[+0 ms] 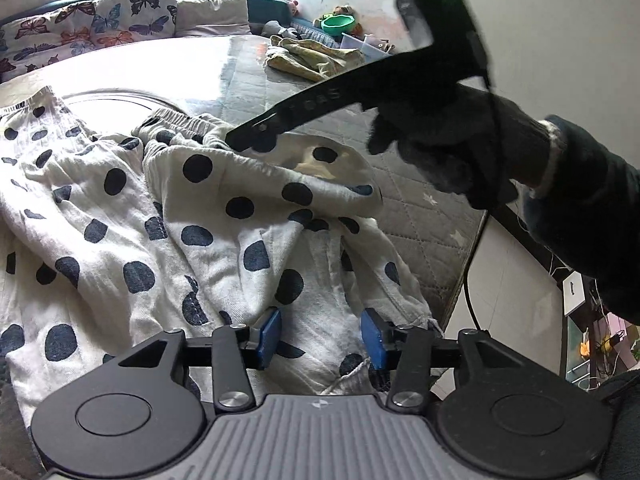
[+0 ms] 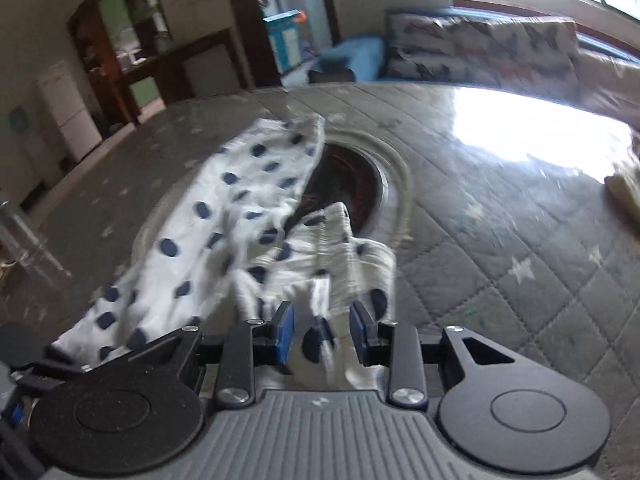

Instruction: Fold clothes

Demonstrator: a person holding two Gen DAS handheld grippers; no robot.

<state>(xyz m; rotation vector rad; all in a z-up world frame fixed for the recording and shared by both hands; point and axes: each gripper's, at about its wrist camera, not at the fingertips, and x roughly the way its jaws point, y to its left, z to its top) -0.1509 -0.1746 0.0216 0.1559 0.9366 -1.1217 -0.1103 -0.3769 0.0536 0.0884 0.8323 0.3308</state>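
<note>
Item: polka-dot trousers [image 1: 224, 216], white with dark blue spots, lying crumpled on a grey quilted bed [image 1: 416, 184]; elastic waistband bunched toward the far side, legs splayed toward the left wrist camera.

Left claw [image 1: 320, 338]: parted, blue pads either side of a leg hem, cloth between them but not pinched.

Right claw [image 2: 322, 334]: parted in its own view, a ridge of cloth standing between the pads; whether the pads press it cannot be told, the picture being blurred. From the left view its tip touches the waistband.

Handling note: likely step is taking hold of waistband and hem. Close each claw on a full thickness of cloth, then draw the two apart to flatten wrinkles before folding leg over leg.

Count: trousers, one; claws, two; yellowish garment [image 1: 316, 58] well apart at the far corner of the bed, one; butterfly cushions [image 1: 92, 24], at least two; green bowl [image 1: 338, 24], one.
</note>
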